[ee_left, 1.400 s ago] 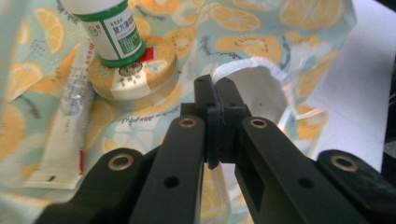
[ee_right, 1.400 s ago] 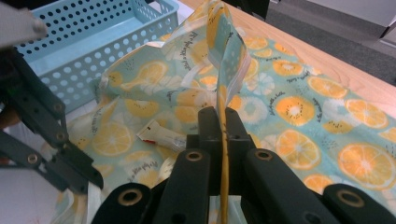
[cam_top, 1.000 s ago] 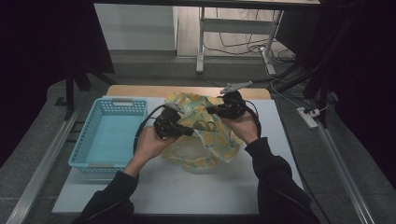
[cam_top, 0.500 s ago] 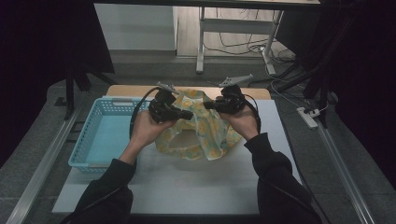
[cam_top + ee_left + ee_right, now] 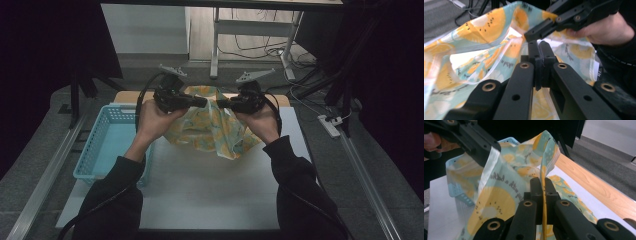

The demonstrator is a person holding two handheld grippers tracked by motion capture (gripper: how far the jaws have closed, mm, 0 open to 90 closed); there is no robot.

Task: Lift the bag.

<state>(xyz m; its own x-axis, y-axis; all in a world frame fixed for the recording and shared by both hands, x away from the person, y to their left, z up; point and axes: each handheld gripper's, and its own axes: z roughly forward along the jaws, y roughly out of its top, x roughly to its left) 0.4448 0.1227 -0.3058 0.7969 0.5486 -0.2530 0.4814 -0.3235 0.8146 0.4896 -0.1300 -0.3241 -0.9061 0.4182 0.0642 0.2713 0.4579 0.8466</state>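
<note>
A thin cloth (image 5: pixel 212 130) printed with orange slices on pale teal hangs above the white table (image 5: pixel 200 190), held up by its top edge. My left gripper (image 5: pixel 202 102) is shut on the cloth's upper left part; in the left gripper view its jaws (image 5: pixel 539 50) pinch a fold of the cloth (image 5: pixel 481 27). My right gripper (image 5: pixel 220 104) is shut on the upper right part, and the cloth's edge (image 5: pixel 544 195) runs between its closed jaws (image 5: pixel 541 182). The two grippers' tips nearly meet. The cloth's lower end drapes onto the table.
A light blue plastic basket (image 5: pixel 107 145) stands on the table's left side, beside the person's left forearm. A wooden strip (image 5: pixel 280 100) runs along the table's far edge. Metal rails flank the table, and a power strip (image 5: pixel 330 125) lies on the floor at right.
Both hands have risen and lifted the cloth off the table. The left hand moved up and toward the far edge; the grippers' tips are now close together.
</note>
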